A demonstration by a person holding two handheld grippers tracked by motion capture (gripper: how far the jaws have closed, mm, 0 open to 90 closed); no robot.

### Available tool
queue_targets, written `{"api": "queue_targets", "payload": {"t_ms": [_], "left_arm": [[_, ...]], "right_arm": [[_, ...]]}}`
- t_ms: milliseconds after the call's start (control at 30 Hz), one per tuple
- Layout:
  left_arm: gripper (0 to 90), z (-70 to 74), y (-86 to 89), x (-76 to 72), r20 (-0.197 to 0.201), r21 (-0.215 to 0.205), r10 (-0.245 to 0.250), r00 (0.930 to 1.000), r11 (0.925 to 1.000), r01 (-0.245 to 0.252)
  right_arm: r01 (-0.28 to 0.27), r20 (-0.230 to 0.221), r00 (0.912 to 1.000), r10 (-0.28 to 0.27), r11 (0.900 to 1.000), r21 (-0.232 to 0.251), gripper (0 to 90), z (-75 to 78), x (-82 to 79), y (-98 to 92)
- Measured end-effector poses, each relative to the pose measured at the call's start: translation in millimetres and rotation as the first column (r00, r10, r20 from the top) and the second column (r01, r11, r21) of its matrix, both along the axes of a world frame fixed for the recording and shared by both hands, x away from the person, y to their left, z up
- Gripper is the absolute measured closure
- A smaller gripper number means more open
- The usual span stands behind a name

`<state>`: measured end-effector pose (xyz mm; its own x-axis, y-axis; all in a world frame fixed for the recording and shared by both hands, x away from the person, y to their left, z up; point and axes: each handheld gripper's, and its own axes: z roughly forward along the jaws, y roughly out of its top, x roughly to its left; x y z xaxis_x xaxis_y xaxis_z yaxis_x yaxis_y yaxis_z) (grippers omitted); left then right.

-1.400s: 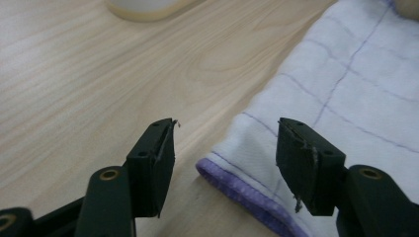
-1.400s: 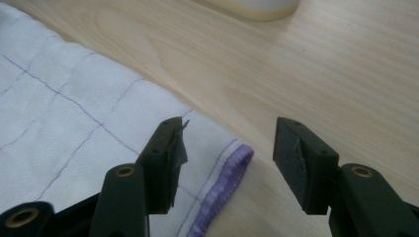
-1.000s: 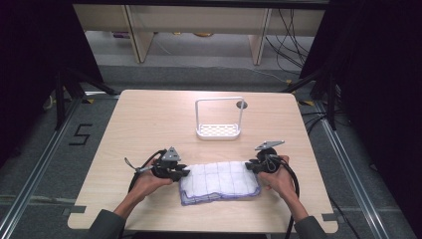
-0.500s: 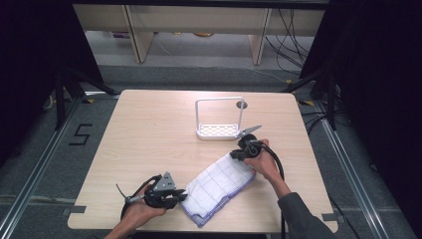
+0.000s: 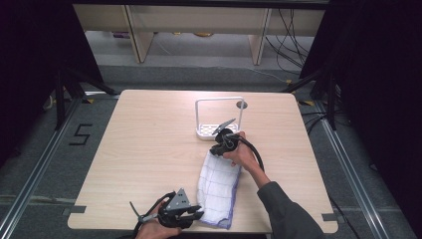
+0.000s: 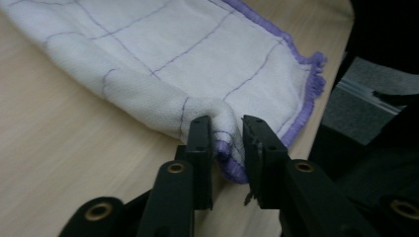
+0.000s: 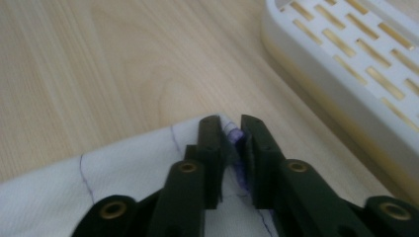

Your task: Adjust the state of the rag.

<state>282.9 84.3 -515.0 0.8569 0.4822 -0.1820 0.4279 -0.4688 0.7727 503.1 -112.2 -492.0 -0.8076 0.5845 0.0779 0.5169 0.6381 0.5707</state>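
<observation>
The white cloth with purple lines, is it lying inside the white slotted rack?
No, the white cloth with purple lines lies flat on the table, beside the white slotted rack.

A white cloth with thin purple grid lines and a frayed purple hem lies on the light wooden tabletop. It is folded into a long, narrow band, running from the near edge of the tabletop, slightly right of centre, away toward the middle. It lies mostly flat, with soft rounded folds along its length. Its near corner is bunched into a small raised pleat, and its far corner is likewise gathered and lifted a little. The far end lies just in front of a white slotted rack.
</observation>
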Motion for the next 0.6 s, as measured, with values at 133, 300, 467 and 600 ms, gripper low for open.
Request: {"api": "queue_targets", "payload": {"t_ms": [133,300,467,600], "left_arm": [[48.7,2.2,-18.1,-2.6,-0.055,-0.036,-0.03,0.998,0.9989,0.028],[35.9,17.6,-6.7,8.8,-0.05,-0.082,0.016,0.9986,0.9964,-0.02],[30.2,27.8,5.3,38.0,-0.063,-0.105,0.043,0.9971,0.9932,-0.05],[29.5,28.4,2.5,63.8,-0.052,-0.092,0.073,0.996,0.9927,-0.077]], "right_arm": [[0.091,0.018,0.9956,-0.092,0.995,0.035,52.7,3.9,-1.3,-3.2],[0.173,0.049,0.983,-0.177,0.982,0.075,40.1,30.0,-18.2,-29.4],[0.215,0.086,0.9688,-0.232,0.961,0.172,35.3,44.4,-36.8,-67.4],[0.27,0.106,0.9496,-0.295,0.942,0.202,34.1,42.4,-44.6,-99.7]]}}
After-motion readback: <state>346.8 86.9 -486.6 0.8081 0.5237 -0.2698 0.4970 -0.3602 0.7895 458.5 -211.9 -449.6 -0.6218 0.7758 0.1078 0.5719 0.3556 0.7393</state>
